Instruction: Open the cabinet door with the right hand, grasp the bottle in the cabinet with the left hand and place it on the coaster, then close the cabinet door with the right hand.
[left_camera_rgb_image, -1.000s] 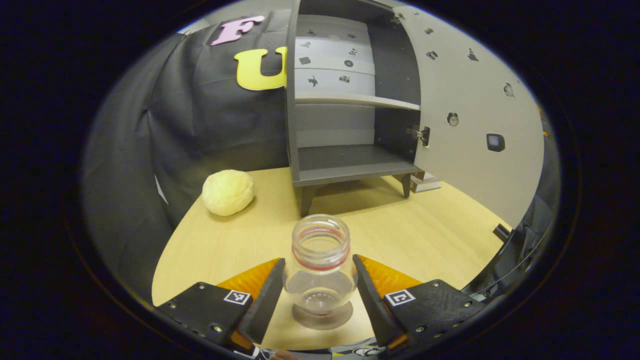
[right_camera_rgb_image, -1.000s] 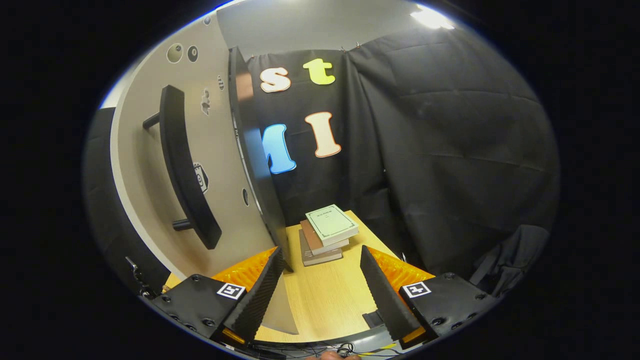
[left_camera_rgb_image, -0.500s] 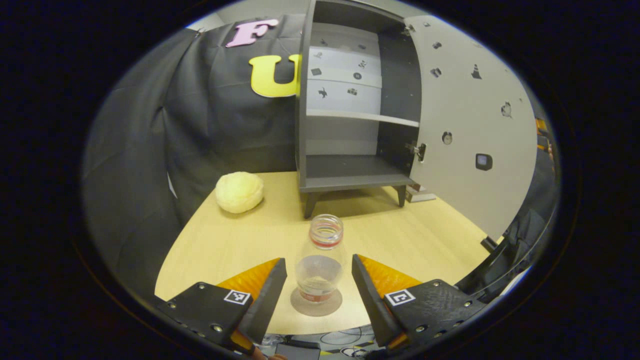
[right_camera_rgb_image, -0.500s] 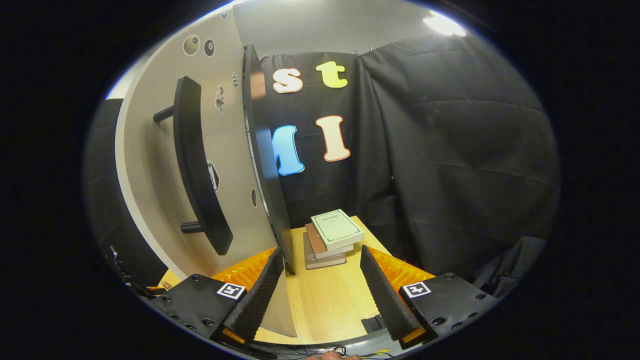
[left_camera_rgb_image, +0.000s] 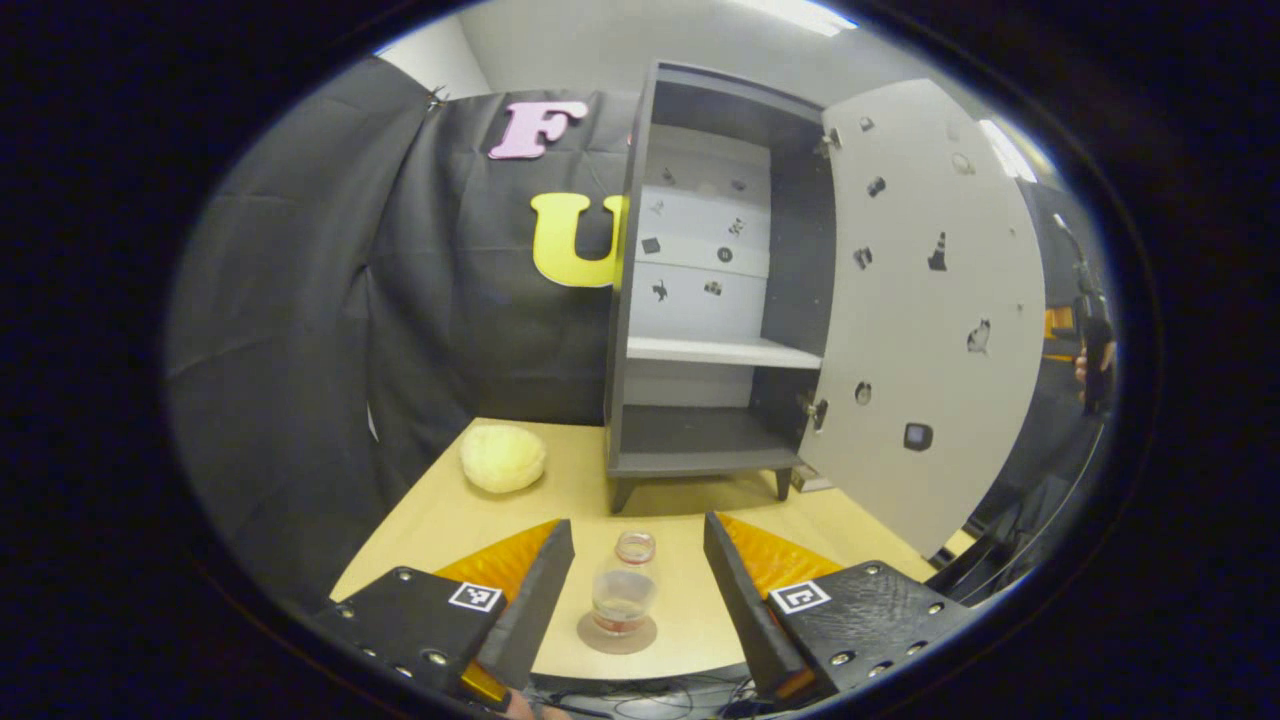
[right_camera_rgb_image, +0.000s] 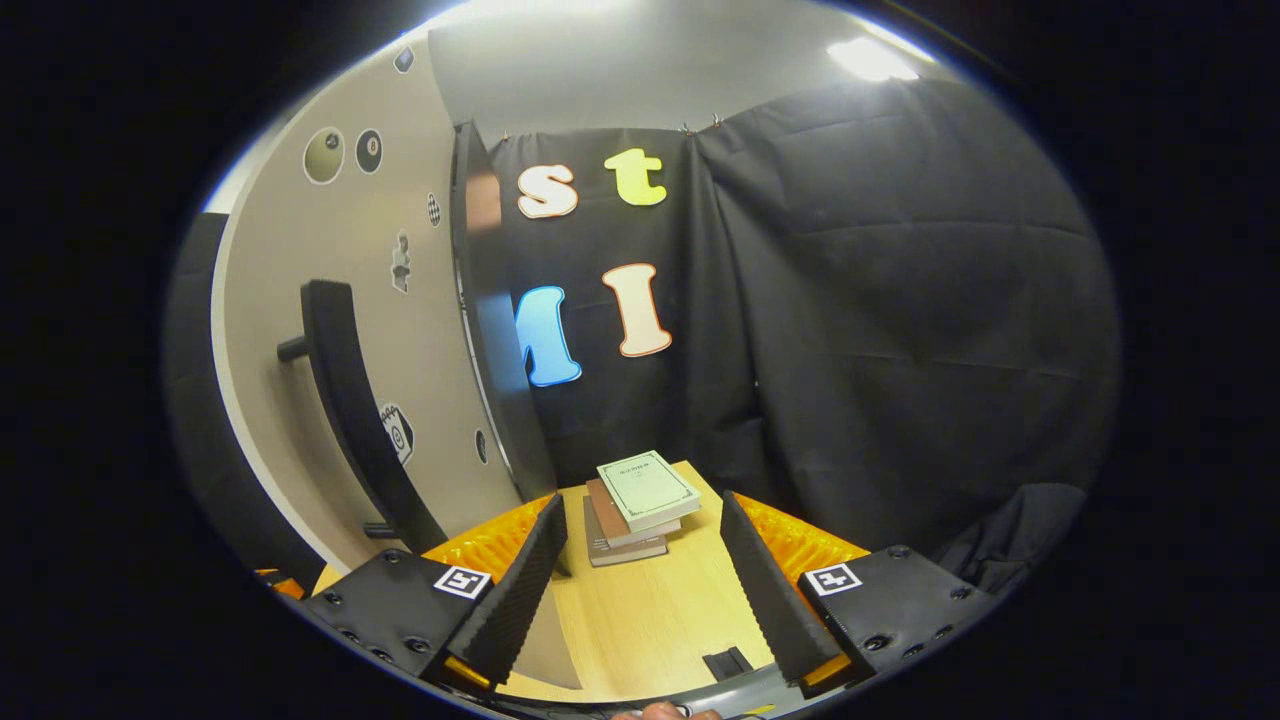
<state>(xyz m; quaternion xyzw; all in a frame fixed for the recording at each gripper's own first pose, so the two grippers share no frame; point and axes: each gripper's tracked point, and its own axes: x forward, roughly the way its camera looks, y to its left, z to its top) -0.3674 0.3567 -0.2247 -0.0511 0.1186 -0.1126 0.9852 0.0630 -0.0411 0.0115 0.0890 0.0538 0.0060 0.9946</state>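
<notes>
Near the table's front edge (left_camera_rgb_image: 480, 590) the clear bottle (left_camera_rgb_image: 624, 597) stands upright, mouth up, on the round coaster (left_camera_rgb_image: 617, 637), between the left gripper's (left_camera_rgb_image: 634, 590) spread fingers, untouched; the right gripper (right_camera_rgb_image: 640, 570) gapes wide beside the open cabinet door (right_camera_rgb_image: 400, 330).

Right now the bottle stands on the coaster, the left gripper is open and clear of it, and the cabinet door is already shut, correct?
Not quite: the cabinet door is wide open, as the left gripper view shows. The bottle does stand on the coaster, with the left gripper open and clear.
</notes>
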